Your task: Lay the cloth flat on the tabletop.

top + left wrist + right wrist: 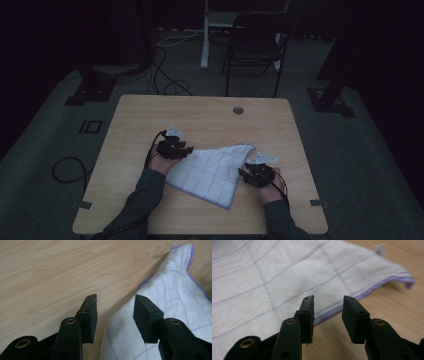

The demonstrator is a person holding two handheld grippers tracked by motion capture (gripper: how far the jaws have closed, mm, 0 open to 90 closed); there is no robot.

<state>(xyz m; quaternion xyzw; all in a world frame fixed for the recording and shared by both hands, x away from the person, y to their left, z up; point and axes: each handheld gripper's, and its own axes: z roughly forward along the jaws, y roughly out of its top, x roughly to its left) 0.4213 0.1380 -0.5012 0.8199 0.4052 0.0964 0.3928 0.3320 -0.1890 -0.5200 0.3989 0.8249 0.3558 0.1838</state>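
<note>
A white cloth (212, 172) with thin purple grid lines and a purple hem lies spread on the wooden table (210, 117). At its left corner sits my left gripper (184, 149), open, with the cloth (172, 290) edge lying under and past its right jaw. My right gripper (244, 173) is at the cloth's right edge, open too. Its jaws straddle the purple hem of the cloth (274, 277), which holds a small white label (379, 250) near the far corner. Nothing is clamped in either gripper.
A round cable hole (238, 110) sits near the table's far edge. Beyond the table stand a dark chair (255, 42) and a white post (204, 35), with cables (165, 75) on the grey floor.
</note>
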